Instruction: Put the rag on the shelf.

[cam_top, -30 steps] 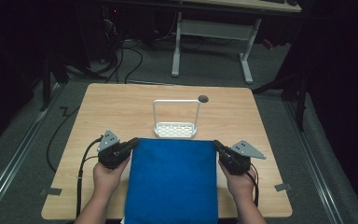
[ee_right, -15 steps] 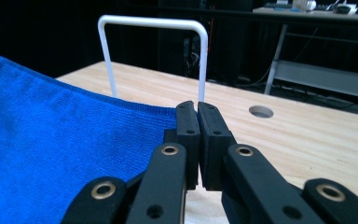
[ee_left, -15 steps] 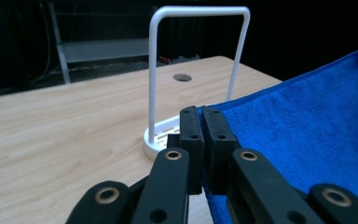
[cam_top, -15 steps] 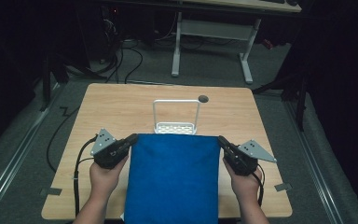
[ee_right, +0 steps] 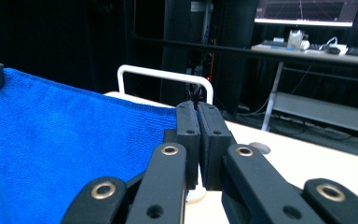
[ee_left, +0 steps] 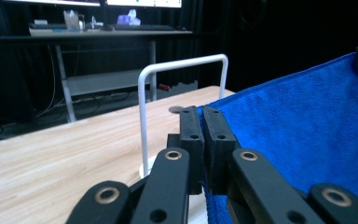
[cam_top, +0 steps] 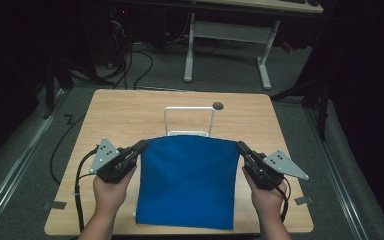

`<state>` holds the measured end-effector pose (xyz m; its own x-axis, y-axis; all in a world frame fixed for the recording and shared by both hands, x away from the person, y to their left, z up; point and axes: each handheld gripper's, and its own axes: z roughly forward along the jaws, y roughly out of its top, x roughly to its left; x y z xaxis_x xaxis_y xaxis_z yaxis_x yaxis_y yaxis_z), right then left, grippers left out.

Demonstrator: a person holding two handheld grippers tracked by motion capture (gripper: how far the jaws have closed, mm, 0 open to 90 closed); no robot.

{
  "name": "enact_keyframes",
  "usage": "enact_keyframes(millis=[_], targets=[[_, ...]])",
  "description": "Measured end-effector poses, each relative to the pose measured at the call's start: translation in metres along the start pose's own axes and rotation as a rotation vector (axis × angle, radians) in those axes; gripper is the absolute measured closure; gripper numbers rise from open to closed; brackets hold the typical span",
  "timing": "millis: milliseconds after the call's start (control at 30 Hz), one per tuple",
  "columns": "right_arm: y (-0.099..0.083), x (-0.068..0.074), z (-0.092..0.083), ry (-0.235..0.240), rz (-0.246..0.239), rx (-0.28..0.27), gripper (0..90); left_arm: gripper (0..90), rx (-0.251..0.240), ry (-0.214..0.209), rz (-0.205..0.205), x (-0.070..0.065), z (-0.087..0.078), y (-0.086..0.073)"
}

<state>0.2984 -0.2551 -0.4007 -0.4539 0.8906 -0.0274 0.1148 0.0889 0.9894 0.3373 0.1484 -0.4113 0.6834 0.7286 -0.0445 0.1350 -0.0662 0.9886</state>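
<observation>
The left gripper (cam_top: 141, 146) pinches one top corner of the blue towel (cam_top: 187, 180), the right gripper (cam_top: 241, 146) the other (stretched taut between them). Just behind the towel stands a white wire rack (cam_top: 189, 120) on the table (cam_top: 130, 112).

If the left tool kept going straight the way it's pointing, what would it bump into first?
Probably the white rack. The left tool, shut on a corner of the blue cloth, points toward the rack's near post. Depth is hard to judge; it might just slip past it.
</observation>
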Motion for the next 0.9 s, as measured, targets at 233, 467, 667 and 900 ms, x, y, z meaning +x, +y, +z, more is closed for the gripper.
enact_keyframes(millis=[233, 467, 667, 900], targets=[[0.015, 0.002, -0.008, 0.0, -0.011, -0.06, 88.7, 88.2, -0.05, -0.004, 0.028, -0.007, -0.007, 0.015], [0.033, 0.004, -0.01, -0.001, -0.032, -0.103, 88.8, 88.3, -0.085, -0.001, 0.067, -0.009, -0.007, 0.034], [0.046, 0.005, -0.005, 0.01, -0.047, -0.116, 88.8, 88.3, -0.114, 0.008, 0.08, -0.005, -0.009, 0.049], [0.065, 0.003, 0.002, 0.019, -0.05, -0.121, 88.8, 88.4, -0.124, 0.019, 0.094, 0.004, -0.007, 0.065]])
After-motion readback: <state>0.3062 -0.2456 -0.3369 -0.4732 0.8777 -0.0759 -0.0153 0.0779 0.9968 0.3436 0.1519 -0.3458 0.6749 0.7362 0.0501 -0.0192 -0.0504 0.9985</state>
